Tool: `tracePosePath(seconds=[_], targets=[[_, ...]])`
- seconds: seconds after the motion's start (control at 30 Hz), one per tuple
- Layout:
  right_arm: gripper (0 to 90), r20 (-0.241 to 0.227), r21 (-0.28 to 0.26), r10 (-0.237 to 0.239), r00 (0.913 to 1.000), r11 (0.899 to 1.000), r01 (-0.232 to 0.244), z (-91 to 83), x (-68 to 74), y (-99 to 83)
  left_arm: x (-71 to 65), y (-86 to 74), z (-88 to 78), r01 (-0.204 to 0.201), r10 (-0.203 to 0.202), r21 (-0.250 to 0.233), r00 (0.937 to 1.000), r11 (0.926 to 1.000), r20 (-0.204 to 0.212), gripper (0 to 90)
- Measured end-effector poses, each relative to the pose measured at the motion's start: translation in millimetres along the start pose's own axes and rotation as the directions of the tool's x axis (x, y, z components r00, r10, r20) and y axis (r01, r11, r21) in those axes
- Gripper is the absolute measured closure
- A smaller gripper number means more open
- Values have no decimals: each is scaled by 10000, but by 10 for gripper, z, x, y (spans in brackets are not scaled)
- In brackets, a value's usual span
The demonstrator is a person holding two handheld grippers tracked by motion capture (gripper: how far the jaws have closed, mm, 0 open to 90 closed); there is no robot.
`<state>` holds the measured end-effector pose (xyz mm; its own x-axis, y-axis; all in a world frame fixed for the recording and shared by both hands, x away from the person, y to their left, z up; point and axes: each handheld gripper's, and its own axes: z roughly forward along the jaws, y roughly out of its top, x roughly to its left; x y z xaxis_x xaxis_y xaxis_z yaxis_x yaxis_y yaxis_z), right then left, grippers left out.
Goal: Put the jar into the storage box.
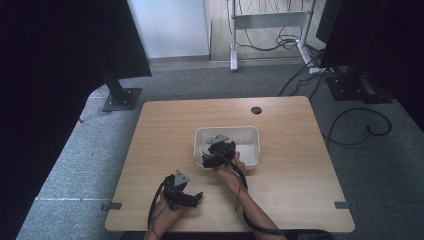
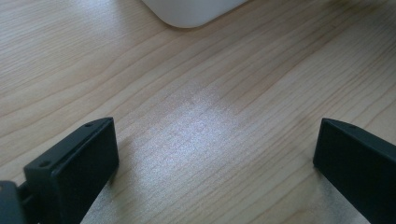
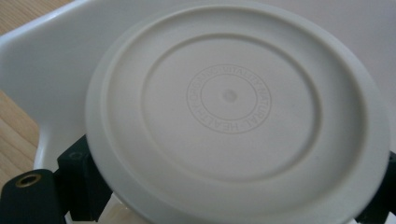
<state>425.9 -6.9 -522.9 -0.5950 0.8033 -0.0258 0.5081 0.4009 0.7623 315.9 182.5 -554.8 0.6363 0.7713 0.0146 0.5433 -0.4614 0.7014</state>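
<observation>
Our right tongs (image 1: 212, 159) pinch a round, smooth cream plastic lid (image 3: 238, 112) | over the white plastic tub (image 1: 250, 134) | our left tongs (image 1: 192, 199) wide open above the light wooden bench (image 1: 290, 190)

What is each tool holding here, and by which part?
The right tool grips a round white lid at its rim, over the white bin. The left tool is open and holds nothing.

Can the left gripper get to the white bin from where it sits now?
Probably yes. The left gripper rests open on bare table, and the white bin lies just ahead. The right gripper holding a round lid crowds its near rim.
</observation>
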Motion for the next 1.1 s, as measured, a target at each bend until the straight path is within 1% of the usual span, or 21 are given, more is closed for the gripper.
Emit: tracePosePath(seconds=[0.03, 0.07, 0.13, 0.4, 0.47, 0.5, 0.63, 0.73, 0.77, 1.1], targets=[[94, -56, 27, 140, 9999, 9999, -140, 2, -15, 0, 1, 0, -1, -21, 21, 17, 10000, 10000, -3, 0], [94, -56, 27, 140, 9999, 9999, -140, 2, -15, 0, 0, 0, 0, 3, -3, -4, 10000, 10000, -1, 0], [93, -163, 65, 341, 9993, 9994, -340, 1, -38, -3, 0, 0, 1, 1, -1, -10, 10000, 10000, -5, 0], [90, -158, 130, 350, 9993, 9993, -348, -3, -36, 2, 1, 0, -1, -11, 11, 8, 10000, 10000, 2, 0], [38, -238, 263, 428, 9988, 9988, -422, -14, -40, 14, -1, 0, 0, 7, -7, -4, 10000, 10000, 5, 0], [38, -238, 263, 428, 9988, 9988, -422, -14, -40, 14, -1, 0, 1, 18, -18, -15, 10000, 10000, 5, 0], [2, -208, 281, 158, 9997, 9995, -152, -37, -33, 25, 0, 0, 0, 0, 0, -2, 10000, 10000, -2, 0], [0, -326, 242, 108, 9994, 9997, -100, -58, -27, 33, -1, 0, 0, 4, -4, -6, 10000, 10000, 0, 0], [0, -384, 200, 28, 9993, 9998, -20, -78, -19, 41, -1, 0, 0, 4, -4, -4, 10000, 10000, 0, 0], [0, -457, 177, -242, 9987, 9995, 251, -174, -32, 66, 0, 1, -1, -4, 4, 12, 10000, 10000, 1, 0]])
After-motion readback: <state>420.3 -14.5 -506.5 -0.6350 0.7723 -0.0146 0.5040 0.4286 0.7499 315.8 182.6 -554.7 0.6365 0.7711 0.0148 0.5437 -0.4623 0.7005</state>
